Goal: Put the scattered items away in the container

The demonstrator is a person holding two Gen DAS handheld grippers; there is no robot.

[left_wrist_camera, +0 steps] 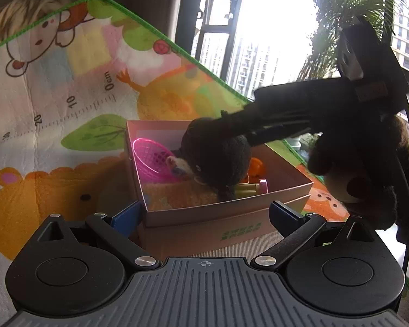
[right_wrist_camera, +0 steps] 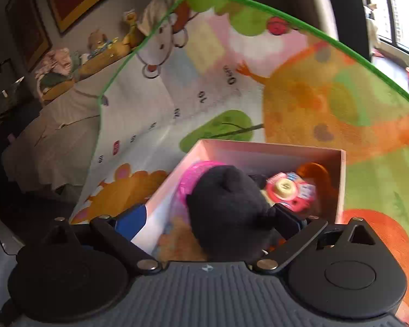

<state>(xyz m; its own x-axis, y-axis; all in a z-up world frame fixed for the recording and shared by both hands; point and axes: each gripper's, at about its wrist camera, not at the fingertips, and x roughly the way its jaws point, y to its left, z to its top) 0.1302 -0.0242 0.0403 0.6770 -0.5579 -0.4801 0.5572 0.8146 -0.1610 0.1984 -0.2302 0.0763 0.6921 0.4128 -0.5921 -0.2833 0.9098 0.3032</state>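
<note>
Right gripper (right_wrist_camera: 212, 220) over the pink box (right_wrist_camera: 340, 179), fingers spread wide, black plush toy (right_wrist_camera: 226, 207) between them, dropping inside among other toys. Left gripper (left_wrist_camera: 204, 215) near, fingers released, empty, waiting.

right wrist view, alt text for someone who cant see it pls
The right gripper, fingers wide apart, hangs over a pink box with a black plush toy between them. Under the toy lie a pink basket and a red round toy.
</note>
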